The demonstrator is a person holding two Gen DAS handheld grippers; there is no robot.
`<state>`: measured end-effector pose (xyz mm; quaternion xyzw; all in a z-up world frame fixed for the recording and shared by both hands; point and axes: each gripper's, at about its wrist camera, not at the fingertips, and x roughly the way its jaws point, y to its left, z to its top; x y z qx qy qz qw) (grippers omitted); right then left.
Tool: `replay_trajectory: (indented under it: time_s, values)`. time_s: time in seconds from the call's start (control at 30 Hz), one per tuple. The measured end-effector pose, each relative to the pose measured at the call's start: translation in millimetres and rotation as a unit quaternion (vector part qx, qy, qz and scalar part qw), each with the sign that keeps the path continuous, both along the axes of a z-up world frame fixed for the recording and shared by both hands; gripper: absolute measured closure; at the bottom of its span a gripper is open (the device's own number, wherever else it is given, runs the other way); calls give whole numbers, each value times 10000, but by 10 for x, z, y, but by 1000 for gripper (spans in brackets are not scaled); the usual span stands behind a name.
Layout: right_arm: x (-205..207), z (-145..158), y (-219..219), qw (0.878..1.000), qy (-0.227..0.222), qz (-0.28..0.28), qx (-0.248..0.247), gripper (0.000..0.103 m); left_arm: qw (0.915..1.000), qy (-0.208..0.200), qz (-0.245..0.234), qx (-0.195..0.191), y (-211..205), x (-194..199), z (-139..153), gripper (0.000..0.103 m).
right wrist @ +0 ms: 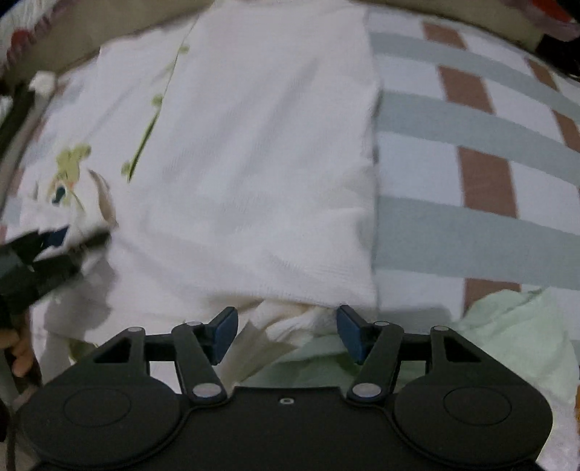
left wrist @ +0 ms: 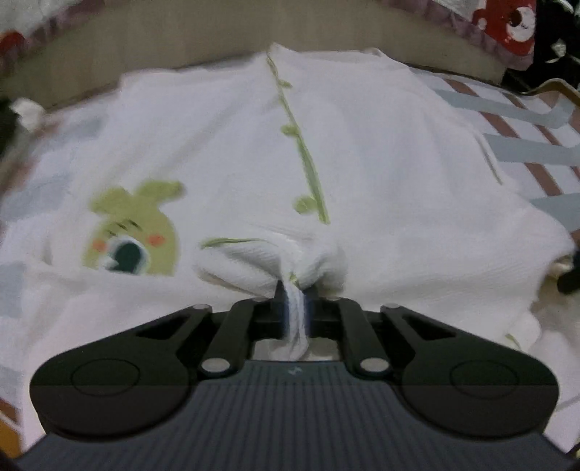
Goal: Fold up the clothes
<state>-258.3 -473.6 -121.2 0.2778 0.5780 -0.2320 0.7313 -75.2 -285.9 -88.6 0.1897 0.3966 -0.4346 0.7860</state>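
A white garment (left wrist: 380,174) with green trim and a green cartoon print (left wrist: 134,232) lies spread on a striped bed cover. My left gripper (left wrist: 294,290) is shut on a bunched fold of its near edge. In the right wrist view the same white garment (right wrist: 261,163) lies folded with a straight right edge. My right gripper (right wrist: 288,331) is open, its blue pads (right wrist: 224,335) on either side of the crumpled near hem without holding it. The left gripper (right wrist: 54,246) shows at that view's left, pinching the cloth.
The bed cover (right wrist: 471,152) has grey and brown stripes. A pale green garment (right wrist: 514,333) lies crumpled at the near right. A tan headboard or bed edge (left wrist: 217,40) runs along the back, with red patterned cloth (left wrist: 507,25) beyond.
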Motion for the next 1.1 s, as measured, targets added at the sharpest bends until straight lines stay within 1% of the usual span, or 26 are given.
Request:
replay_trajectory:
  time_s: [0.07,0.13,0.17,0.23,0.3,0.37,0.4,0.43,0.5,0.53,0.57,0.6,0.63,0.67,0.7,0.73,0.8,0.83,0.87,0.9,0.93,0.97,1.0,1.03,1.07,1.1]
  values:
    - [66,-53,53,9994,280,189,-91,42,9985,103,317,-425,218,51,176,96]
    - [49,-63,124,9977,473,424,-223,87,9941,205,668,-831,466,110,333,96]
    - [10,-52,155,9970,520,524,-242,87,9923,170,834,-903,577,137,359,96]
    - [-70,-15,210,9958,575,644,-305,92,9892,145,1142,-911,758,204,353,96]
    - [-157,60,252,9960,533,562,-435,95,9856,561,1303,-921,864,305,244,95]
    - [-244,135,294,9960,491,479,-565,97,9782,1103,1498,-928,947,420,104,94]
    - [-287,173,315,9959,470,437,-630,97,9748,1295,1555,-938,977,466,54,93]
    - [-331,211,336,9958,449,396,-695,97,9734,1372,1580,-938,988,498,31,91]
    - [-382,262,370,9953,434,375,-782,97,9741,1290,1675,-798,975,529,16,90]
    - [-360,258,378,9950,461,445,-770,96,9747,1224,1728,-710,965,542,9,88]
    - [-339,254,385,9946,488,515,-759,93,9762,1132,1737,-639,956,539,7,83]
    - [-290,254,398,9939,485,657,-744,81,9784,1016,1705,-584,946,522,8,80]
    - [-220,257,415,9926,460,854,-726,68,9805,928,1650,-529,930,517,0,74]
    - [-149,260,432,9910,433,1051,-708,60,9825,875,1577,-473,910,513,-15,67]
    - [-79,254,443,9890,390,1208,-754,43,9837,843,1532,-414,896,506,-36,64]
    - [-11,240,451,9869,334,1332,-851,33,9844,823,1512,-355,886,502,-63,58]
    - [132,152,437,9821,470,1520,-1005,33,9848,847,1490,-277,869,506,-135,58]
    - [207,73,404,9806,604,1571,-1007,33,9843,895,1492,-282,868,515,-165,60]
    - [275,-7,364,9799,721,1586,-970,33,9836,953,1494,-327,873,526,-180,66]
    - [343,-88,324,9791,839,1600,-931,35,9829,1019,1474,-424,879,540,-179,76]
    - [391,-146,277,9797,887,1571,-868,61,9818,1058,1462,-584,908,551,-136,95]
    - [400,-165,240,9803,916,1545,-818,88,9803,1065,1474,-771,959,554,-63,95]
    - [377,-145,238,9783,992,1569,-919,95,9784,1072,1486,-958,1010,558,10,95]
    - [344,-107,253,9746,1086,1607,-1120,96,9745,1130,1536,-1181,1091,576,84,96]
    - [288,-64,265,9716,1191,1577,-1299,96,9684,1233,1619,-1438,1200,606,161,95]
    - [213,-17,276,9692,1305,1493,-1463,96,9613,1449,1706,-1607,1294,646,190,94]
